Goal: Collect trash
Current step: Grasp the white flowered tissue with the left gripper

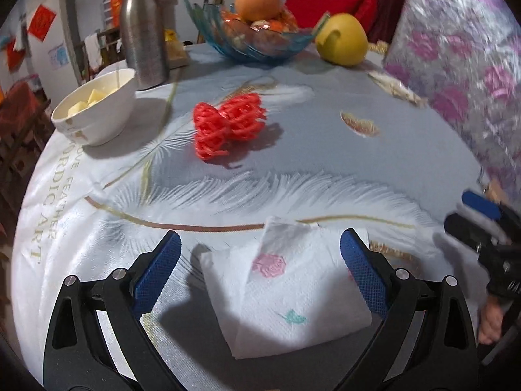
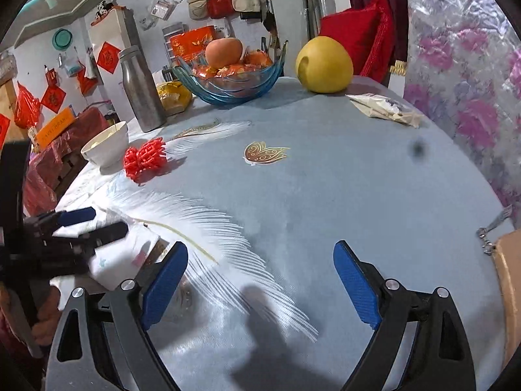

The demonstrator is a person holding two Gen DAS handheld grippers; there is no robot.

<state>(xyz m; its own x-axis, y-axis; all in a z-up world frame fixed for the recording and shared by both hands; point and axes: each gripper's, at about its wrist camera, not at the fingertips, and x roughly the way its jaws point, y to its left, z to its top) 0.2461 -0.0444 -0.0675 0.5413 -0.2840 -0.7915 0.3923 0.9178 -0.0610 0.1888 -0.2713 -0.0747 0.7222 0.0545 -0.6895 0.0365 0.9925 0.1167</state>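
A folded white paper napkin [image 1: 286,296] with pink and teal flower prints lies on the table between the fingers of my left gripper [image 1: 260,254], which is open around it. A red foam fruit net [image 1: 228,123] lies farther back on the cloth, apart from both grippers; it also shows in the right wrist view [image 2: 145,158]. My right gripper [image 2: 260,260] is open and empty above bare tablecloth. The left gripper [image 2: 92,221] shows at the left edge of the right wrist view over the napkin [image 2: 114,260]. The right gripper [image 1: 469,211] shows at the right edge of the left wrist view.
A white bowl [image 1: 97,110] with pale food pieces, a steel bottle [image 1: 145,29], a blue glass fruit bowl [image 1: 254,39] and a yellow pomelo [image 1: 342,39] stand at the back. A pale plastic packet [image 2: 384,109] lies at the far right. A cardboard box [image 2: 511,290] is at the right edge.
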